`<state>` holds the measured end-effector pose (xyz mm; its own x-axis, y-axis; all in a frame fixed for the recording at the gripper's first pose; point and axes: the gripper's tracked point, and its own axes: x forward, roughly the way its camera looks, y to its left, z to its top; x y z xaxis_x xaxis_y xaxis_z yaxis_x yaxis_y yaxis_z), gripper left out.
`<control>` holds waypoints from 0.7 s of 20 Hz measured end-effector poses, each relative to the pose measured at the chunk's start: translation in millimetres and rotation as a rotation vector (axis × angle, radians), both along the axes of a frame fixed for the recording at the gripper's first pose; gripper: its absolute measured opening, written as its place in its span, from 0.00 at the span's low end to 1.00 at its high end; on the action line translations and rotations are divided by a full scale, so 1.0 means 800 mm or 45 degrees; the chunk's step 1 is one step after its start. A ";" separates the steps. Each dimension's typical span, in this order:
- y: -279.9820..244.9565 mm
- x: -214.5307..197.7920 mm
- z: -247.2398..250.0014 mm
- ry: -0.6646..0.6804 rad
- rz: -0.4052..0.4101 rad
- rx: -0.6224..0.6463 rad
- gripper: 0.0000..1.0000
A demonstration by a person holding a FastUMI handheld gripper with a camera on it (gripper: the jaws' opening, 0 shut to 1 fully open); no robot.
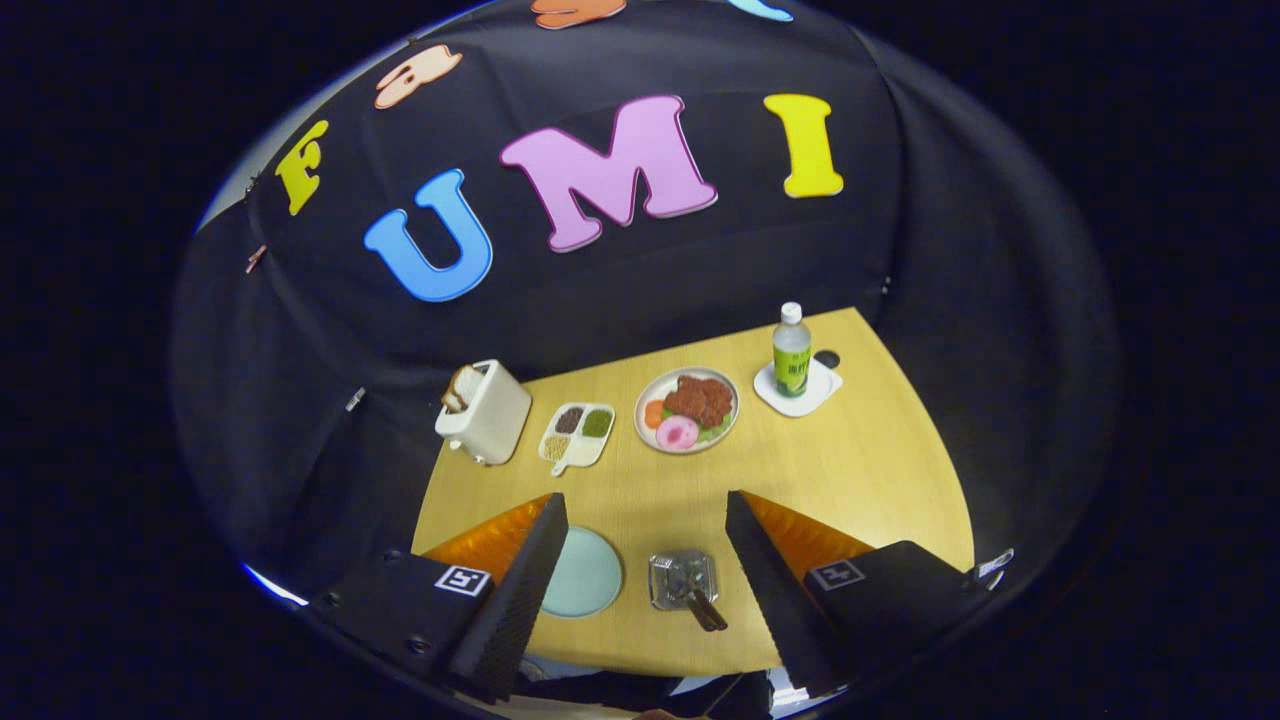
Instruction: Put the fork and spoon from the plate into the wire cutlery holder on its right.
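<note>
Between the wide-open jaws of the gripper (640, 590), which hold nothing, lie the task's own things on the wooden counter (860, 480). Leftmost is the pale blue plate (583, 572), partly behind the left finger; its visible face looks bare. Just to its right stands the wire cutlery holder (682, 577), with dark handles (703, 606) sticking out of it toward the camera. I cannot tell for sure whether these are both the fork and the spoon, but it looks like more than one handle, so I judge the task done or very nearly so, with nothing left on the plate to fetch. Holder and plate both sit below and between the fingers, well clear of either.

Beyond the jaws, from left to right: a toaster (485, 410) with bread in it, a divided dish (578, 435), a plate of food (687, 410), and a bottle (791, 350) on a white coaster (815, 392).
</note>
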<state>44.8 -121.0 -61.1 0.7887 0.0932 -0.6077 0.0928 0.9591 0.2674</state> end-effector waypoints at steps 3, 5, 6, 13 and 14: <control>-0.011 0.009 0.050 -0.229 -0.047 -0.088 0.99; -0.018 0.008 0.090 -0.370 -0.074 -0.133 0.99; -0.021 0.006 0.111 -0.445 -0.092 -0.151 0.99; -0.053 -0.016 0.197 -0.835 -0.205 -0.269 0.99; -0.059 -0.021 0.201 -0.870 -0.227 -0.282 0.99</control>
